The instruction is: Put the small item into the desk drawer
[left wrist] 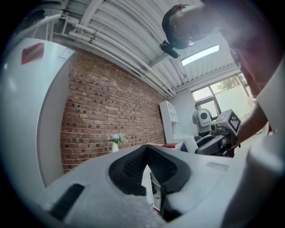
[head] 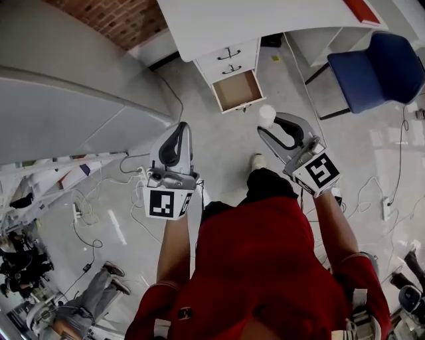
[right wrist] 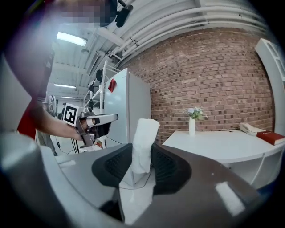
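The small item point(right wrist: 143, 142) in the right gripper point(right wrist: 141, 156) looks matt white and soft, perhaps cloth or foam. Its pads point(right wrist: 167, 167) are black and ribbed, like rubber. The left gripper point(left wrist: 147, 167) has a smooth, pale plastic shell. At upper centre of the head view, the drawer point(head: 238, 91) has a brown, wood-look inside, set under a smooth white bench point(head: 265, 20). The floor point(head: 372, 153) is glossy and the brick wall point(right wrist: 209, 75) is rough.
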Demonstrator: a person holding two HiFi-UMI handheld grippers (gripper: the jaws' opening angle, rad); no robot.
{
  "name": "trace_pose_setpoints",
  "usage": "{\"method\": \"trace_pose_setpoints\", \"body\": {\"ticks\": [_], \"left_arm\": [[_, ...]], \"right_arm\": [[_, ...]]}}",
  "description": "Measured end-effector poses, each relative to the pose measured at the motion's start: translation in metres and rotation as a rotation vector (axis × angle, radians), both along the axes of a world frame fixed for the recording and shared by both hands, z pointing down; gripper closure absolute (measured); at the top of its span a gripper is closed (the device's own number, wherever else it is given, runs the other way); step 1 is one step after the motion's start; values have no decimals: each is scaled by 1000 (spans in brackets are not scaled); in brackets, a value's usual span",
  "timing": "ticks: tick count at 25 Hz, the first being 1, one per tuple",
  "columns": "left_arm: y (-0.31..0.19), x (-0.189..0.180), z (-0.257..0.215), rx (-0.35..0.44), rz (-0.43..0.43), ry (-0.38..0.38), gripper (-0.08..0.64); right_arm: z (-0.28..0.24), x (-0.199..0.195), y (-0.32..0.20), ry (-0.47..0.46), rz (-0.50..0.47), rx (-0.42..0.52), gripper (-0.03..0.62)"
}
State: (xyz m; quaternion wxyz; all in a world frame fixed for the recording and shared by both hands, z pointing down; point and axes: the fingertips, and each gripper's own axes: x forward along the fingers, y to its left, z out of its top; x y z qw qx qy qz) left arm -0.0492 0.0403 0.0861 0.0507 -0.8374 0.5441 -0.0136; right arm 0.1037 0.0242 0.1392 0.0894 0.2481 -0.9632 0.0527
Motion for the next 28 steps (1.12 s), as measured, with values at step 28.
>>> {"method": "trace_pose_setpoints", "body": {"ticks": [28], "left_arm": [[-152,-66,136,-132,-93,24,554]], "right_arm": [[173,-74,-156,161,-58,-224,445]]}}
